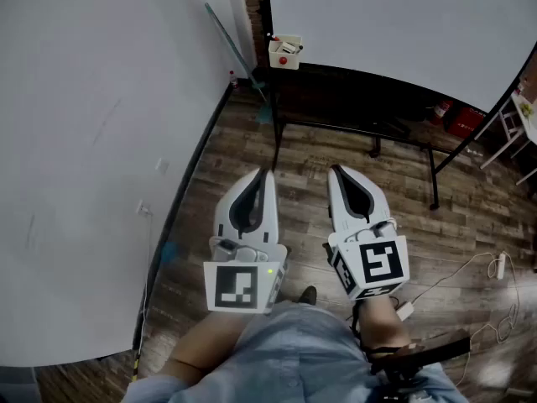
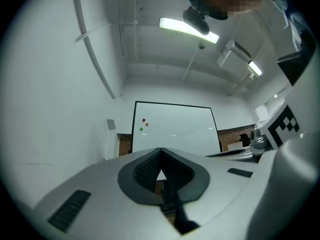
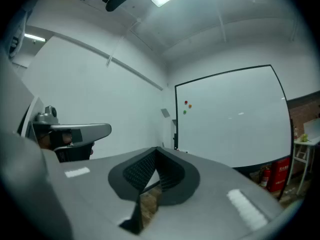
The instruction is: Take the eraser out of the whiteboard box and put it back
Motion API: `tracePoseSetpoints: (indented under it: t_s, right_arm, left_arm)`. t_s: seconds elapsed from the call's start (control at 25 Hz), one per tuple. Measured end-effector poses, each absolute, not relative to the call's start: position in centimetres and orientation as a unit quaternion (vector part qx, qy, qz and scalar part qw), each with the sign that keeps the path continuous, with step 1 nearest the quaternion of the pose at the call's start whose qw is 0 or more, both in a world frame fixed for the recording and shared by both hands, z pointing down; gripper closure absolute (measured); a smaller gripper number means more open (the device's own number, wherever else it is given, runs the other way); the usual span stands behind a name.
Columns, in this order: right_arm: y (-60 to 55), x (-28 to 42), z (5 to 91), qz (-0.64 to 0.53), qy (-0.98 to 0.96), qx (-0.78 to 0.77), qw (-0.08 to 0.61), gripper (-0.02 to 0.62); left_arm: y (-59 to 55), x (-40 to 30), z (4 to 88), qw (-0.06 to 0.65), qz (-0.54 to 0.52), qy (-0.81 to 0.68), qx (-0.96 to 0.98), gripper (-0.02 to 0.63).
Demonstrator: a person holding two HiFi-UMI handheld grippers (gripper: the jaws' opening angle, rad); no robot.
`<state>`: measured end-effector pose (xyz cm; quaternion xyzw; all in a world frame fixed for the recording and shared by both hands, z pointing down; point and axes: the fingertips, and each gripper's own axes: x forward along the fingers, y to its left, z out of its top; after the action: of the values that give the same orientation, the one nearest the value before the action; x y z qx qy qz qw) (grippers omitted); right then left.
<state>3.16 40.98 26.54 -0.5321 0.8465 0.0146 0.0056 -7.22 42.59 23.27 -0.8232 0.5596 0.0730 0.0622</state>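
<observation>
White plastic made up both tools we held side by side over the wood-plank floor [image 1: 470, 217], low in front of our light blue shirt [image 1: 294, 355]. The left gripper [image 1: 268, 173] had its jaws pressed together at the tips, and its own view showed the ribbed dark pads meeting with nothing between them [image 2: 160, 150]. The right gripper [image 1: 334, 168] was likewise fully closed and empty, its pads touching at the tip in its own view [image 3: 156, 149]. Each pointed away from us toward the whiteboard [image 1: 403, 23], which stood well apart from both on a black frame.

The whiteboard box [image 1: 285, 51], small and white, hung at the board's lower left corner, beside a brick strip of wall. A red dot [image 1: 284, 60] showed on its front. What lay inside was too small for us to tell, so we could not make out the eraser.

A plain white wall [image 1: 84, 141] filled the left side. Three small magnets [image 3: 186, 106], red, orange and green, sat high on the board's left part. A red fire extinguisher [image 1: 442, 110] stood under the board at the right, and a white cable [image 1: 453, 280] trailed across the floor near our right arm.
</observation>
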Motion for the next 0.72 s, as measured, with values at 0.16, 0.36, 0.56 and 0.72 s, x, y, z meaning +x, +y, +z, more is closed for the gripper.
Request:
tracePoseSetpoints:
  t_s: [0.16, 0.36, 0.56, 0.72]
  right_arm:
    - [41.1, 3.6, 26.5, 0.018, 0.851, -0.525, 0.006, 0.595]
    - [41.1, 4.6, 26.4, 0.015, 0.853, -0.522, 0.010, 0.595]
    - [41.0, 5.9, 26.4, 0.015, 0.856, -0.516, 0.015, 0.595]
    - [40.9, 6.8, 26.2, 0.015, 0.864, -0.502, 0.022, 0.594]
  left_arm:
    - [42.6, -6.6, 23.3, 0.065, 0.072, 0.559, -0.824, 0.603]
    - [42.5, -5.4, 23.4, 0.062, 0.069, 0.558, -0.824, 0.603]
    - [42.4, -4.1, 23.4, 0.068, 0.066, 0.559, -0.823, 0.603]
    - [42.4, -3.0, 22.9, 0.070, 0.075, 0.565, -0.819, 0.603]
